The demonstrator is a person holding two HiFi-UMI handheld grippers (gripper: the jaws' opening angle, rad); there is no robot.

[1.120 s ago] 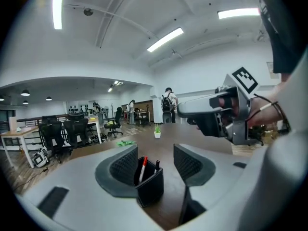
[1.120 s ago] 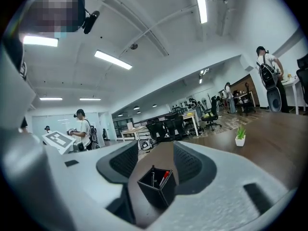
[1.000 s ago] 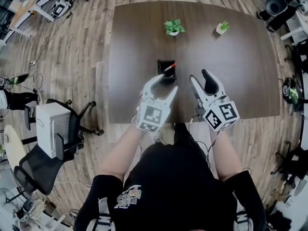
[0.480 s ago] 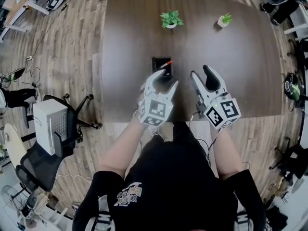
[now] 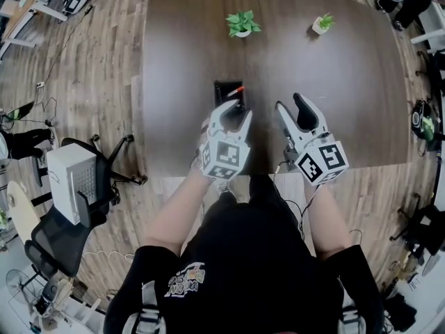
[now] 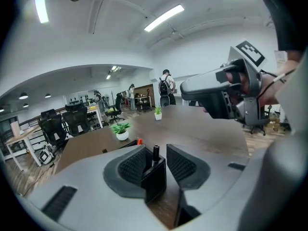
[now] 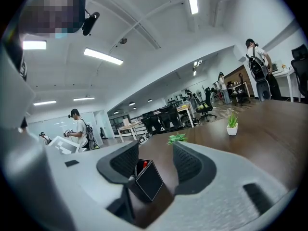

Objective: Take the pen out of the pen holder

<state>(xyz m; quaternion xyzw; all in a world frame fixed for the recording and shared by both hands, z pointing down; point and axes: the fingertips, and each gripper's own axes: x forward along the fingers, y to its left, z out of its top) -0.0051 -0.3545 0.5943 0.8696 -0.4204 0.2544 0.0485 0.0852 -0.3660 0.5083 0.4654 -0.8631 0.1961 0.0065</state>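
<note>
A black square pen holder (image 5: 227, 91) stands on the dark wooden table (image 5: 348, 82). A pen with a red tip (image 5: 237, 90) leans out of it. My left gripper (image 5: 237, 112) is at the holder's near side. In the left gripper view its jaws (image 6: 156, 148) are closing with the holder (image 6: 154, 181) between them. The right pad still shows a gap, and a dark pen top (image 6: 155, 152) sticks up there. My right gripper (image 5: 288, 104) hovers open to the holder's right and holds nothing. The right gripper view shows the holder (image 7: 148, 180) ahead of those jaws.
Two small potted plants (image 5: 242, 24) (image 5: 320, 24) stand at the far side of the table. Office chairs and a white box (image 5: 73, 179) stand on the wooden floor to the left. People stand far back in the room (image 6: 166, 83).
My left gripper has moved forward and down to the holder, and its jaws have narrowed around it. The right gripper has shifted a little and stays open.
</note>
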